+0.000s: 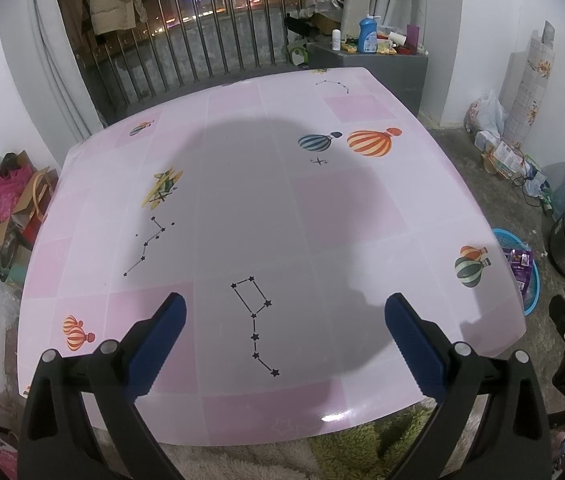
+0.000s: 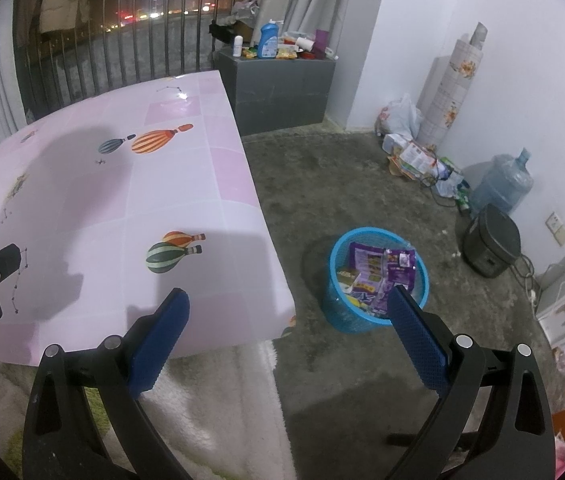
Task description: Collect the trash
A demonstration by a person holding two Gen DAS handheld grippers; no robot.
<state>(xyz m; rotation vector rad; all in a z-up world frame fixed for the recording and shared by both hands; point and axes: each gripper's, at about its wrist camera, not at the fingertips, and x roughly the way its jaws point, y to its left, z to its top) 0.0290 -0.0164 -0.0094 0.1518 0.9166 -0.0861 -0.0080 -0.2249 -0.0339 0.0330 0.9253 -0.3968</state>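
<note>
A blue mesh waste basket [image 2: 338, 312] stands on the concrete floor to the right of the pink table [image 2: 186, 184]. Several snack wrappers [image 2: 394, 268], purple and yellow, lie inside it. In the left wrist view only its rim [image 1: 532, 292] shows past the table's right edge. My left gripper [image 1: 285, 308] hangs open above the near part of the pink table [image 1: 242, 208], nothing between its blue pads. My right gripper [image 2: 288, 300] is open too, held over the table's near right corner and the floor, with the basket just behind its right finger [image 2: 418, 336].
A grey cabinet [image 2: 282, 80] with bottles and packets stands beyond the table. Bags, boxes, a water jug [image 2: 502, 184] and a black appliance [image 2: 490, 246] line the right wall. A fluffy rug [image 2: 210, 408] lies under the near edge. Bags and cardboard [image 1: 10, 208] sit at the left.
</note>
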